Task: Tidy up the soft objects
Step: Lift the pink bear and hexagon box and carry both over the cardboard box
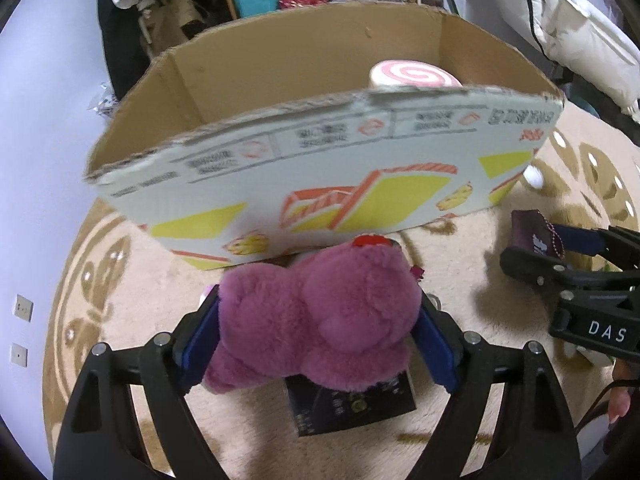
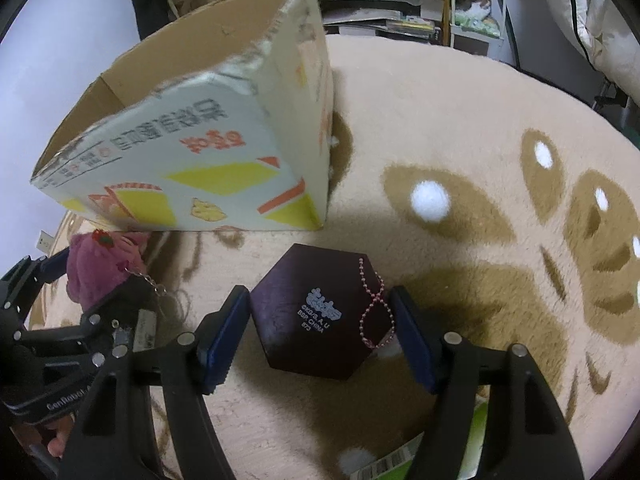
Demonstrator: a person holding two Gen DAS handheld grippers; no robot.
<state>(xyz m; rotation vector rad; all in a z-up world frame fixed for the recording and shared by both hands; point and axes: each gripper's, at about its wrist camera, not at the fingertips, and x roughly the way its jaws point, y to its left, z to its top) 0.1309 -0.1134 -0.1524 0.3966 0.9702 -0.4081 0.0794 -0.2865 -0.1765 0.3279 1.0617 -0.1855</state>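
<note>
My left gripper (image 1: pixel 318 320) is shut on a fluffy purple plush toy (image 1: pixel 316 316) and holds it above the rug, just in front of the open cardboard box (image 1: pixel 320 168). A pink-and-white swirl plush (image 1: pixel 412 76) lies inside the box at the right. My right gripper (image 2: pixel 320 320) is shut on a dark maroon hexagonal soft piece (image 2: pixel 316 312) with a pink bead chain (image 2: pixel 376 312), right of the box (image 2: pixel 208 152). The purple plush also shows in the right wrist view (image 2: pixel 100 268), and the right gripper in the left wrist view (image 1: pixel 532 248).
A beige rug with brown and white patterns (image 2: pixel 460 160) covers the floor. A black tag (image 1: pixel 352 404) hangs under the purple plush. Shelves and clutter (image 2: pixel 400 4) stand behind the box. White bedding (image 1: pixel 580 28) is at the far right.
</note>
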